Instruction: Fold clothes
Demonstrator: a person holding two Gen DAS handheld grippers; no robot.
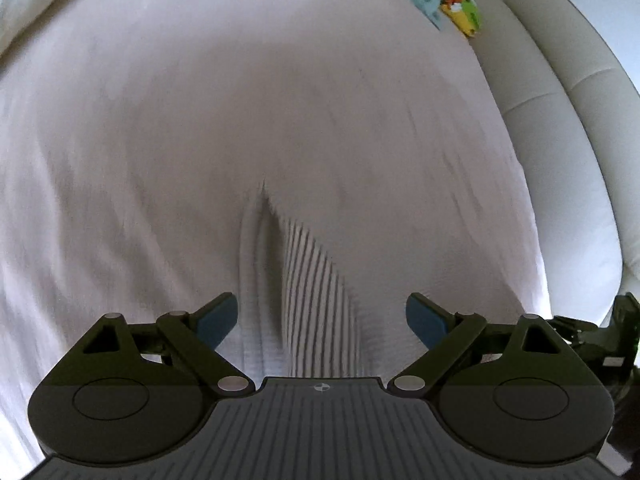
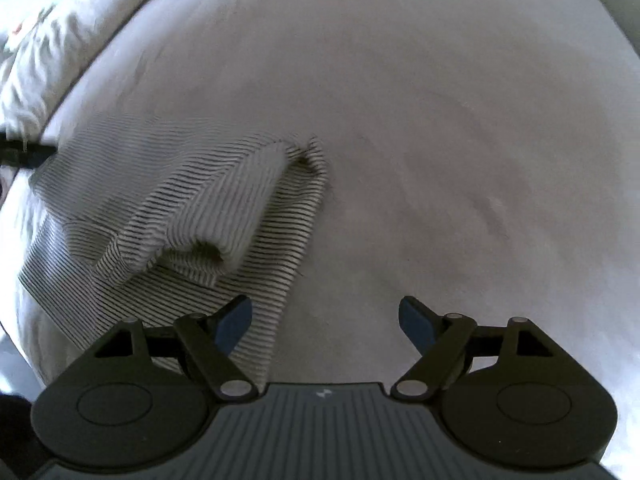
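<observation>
Bed sheet (image 2: 440, 120): matt pale woven cloth, lightly creased. Striped garment (image 2: 192, 208): soft ribbed knit, thin dark stripes on white, matt. Right gripper (image 2: 324, 320): matt black plastic, blue rubbery pads, bright metal pins. Headboard (image 1: 560, 140), right of frame: smooth cream padded upholstery, slight sheen. Upper left: crumpled white bedding (image 2: 52, 40).
</observation>
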